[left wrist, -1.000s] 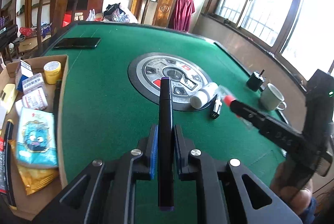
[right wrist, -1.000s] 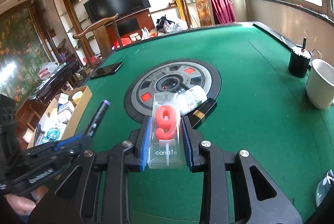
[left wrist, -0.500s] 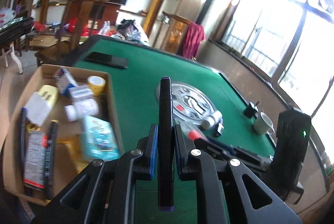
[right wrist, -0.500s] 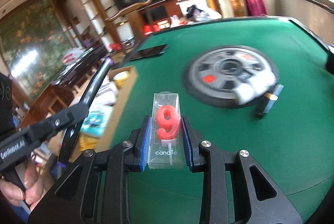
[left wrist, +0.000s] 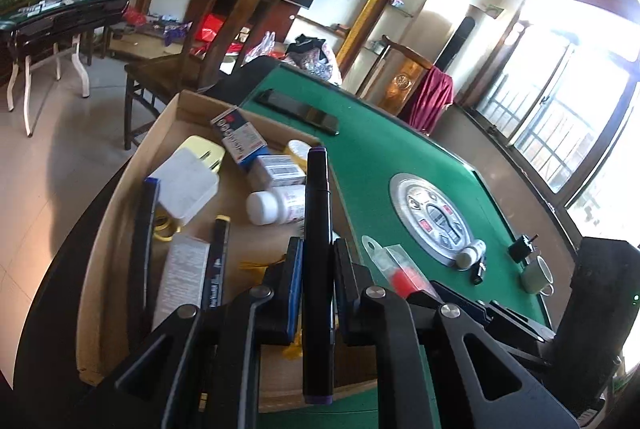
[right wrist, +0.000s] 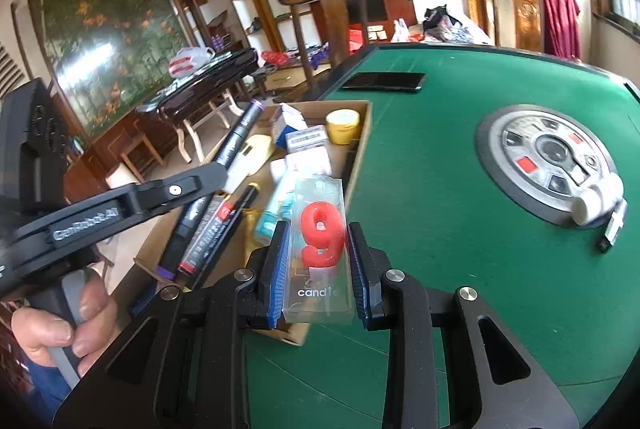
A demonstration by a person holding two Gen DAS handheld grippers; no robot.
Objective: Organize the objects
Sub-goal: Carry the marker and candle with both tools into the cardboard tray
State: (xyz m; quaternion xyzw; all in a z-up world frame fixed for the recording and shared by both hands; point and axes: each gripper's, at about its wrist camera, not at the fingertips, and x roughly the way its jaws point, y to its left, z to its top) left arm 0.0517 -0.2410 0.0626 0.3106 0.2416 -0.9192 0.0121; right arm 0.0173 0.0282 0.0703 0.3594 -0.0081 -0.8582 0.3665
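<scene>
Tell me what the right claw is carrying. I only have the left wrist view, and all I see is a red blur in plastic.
Observer: The right claw is shut on a clear candle pack; inside is a red numeral 9.
Operator: Describe what is driving my left claw.
Observer: A bare hand grips the handle of the left claw, which is shut on the marker.
</scene>
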